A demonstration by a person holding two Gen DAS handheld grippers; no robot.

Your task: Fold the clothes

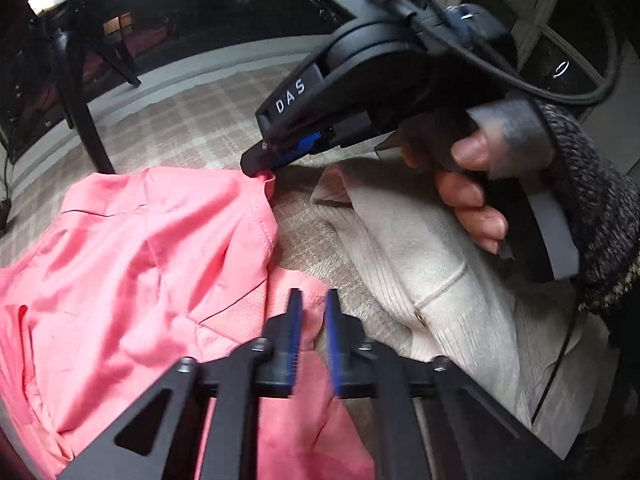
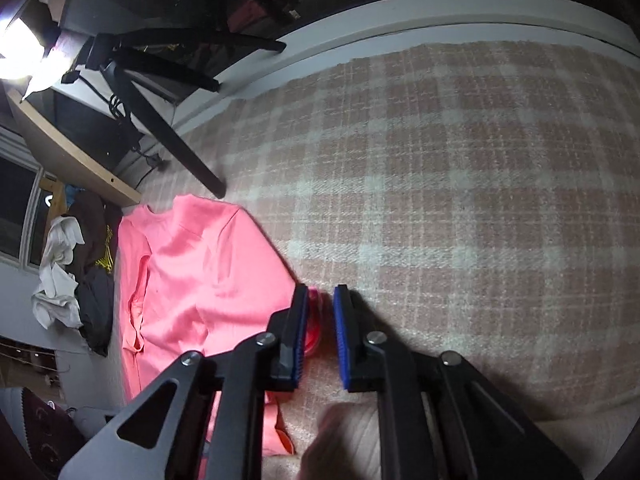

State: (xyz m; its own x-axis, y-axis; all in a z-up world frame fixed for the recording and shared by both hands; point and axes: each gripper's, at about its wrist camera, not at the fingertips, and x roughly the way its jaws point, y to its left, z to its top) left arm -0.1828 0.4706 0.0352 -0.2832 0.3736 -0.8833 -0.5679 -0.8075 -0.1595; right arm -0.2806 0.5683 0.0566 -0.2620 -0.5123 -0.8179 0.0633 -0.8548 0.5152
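A pink shirt [image 1: 132,256] lies crumpled on a plaid blanket [image 1: 188,120]; it also shows in the right wrist view [image 2: 200,272]. My left gripper [image 1: 313,320] hovers over the shirt's near edge, its jaws a little apart with a fold of pink cloth between them. My right gripper [image 2: 321,316] has a pink fold between its slightly parted jaws; in the left wrist view its tip [image 1: 260,162] pinches the shirt's far corner. A cream ribbed garment [image 1: 420,264] lies to the right of the shirt.
A black tripod leg [image 2: 168,136] stands on the blanket just beyond the shirt. A pile of white and dark clothes [image 2: 76,272] lies at the left. A wooden board [image 2: 68,152] and a grey ledge [image 2: 360,36] border the blanket.
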